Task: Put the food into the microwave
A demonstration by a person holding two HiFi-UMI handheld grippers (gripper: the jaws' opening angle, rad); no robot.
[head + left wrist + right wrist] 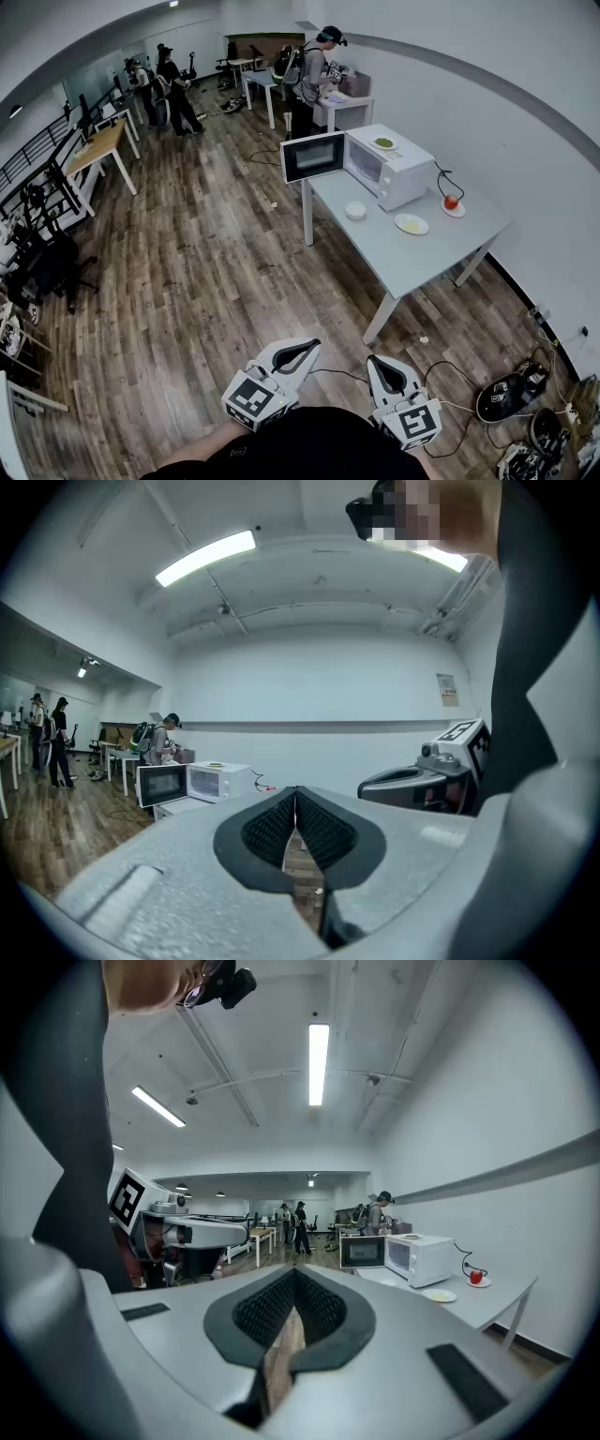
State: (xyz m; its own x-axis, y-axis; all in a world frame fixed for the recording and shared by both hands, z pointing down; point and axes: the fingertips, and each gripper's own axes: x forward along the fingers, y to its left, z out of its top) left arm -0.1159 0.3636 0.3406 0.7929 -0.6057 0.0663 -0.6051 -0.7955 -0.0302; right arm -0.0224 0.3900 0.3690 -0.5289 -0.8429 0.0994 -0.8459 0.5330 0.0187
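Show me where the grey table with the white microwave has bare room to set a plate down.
The near end of the grey table, this side of the white plate of yellow food, is bare. A smaller strip lies between the open microwave door and the small white bowl. Crowded: beside the white microwave, around the red item on its saucer.

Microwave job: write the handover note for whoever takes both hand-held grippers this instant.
Left hand-held gripper: shut, empty, well short of the table.
Right hand-held gripper: shut, empty, alongside it.
Microwave on table, door open; yellow-food plate and red item on a saucer beside it, green-topped plate on its roof.
Done: door open.
Left: approach, grip the food, put it inside.
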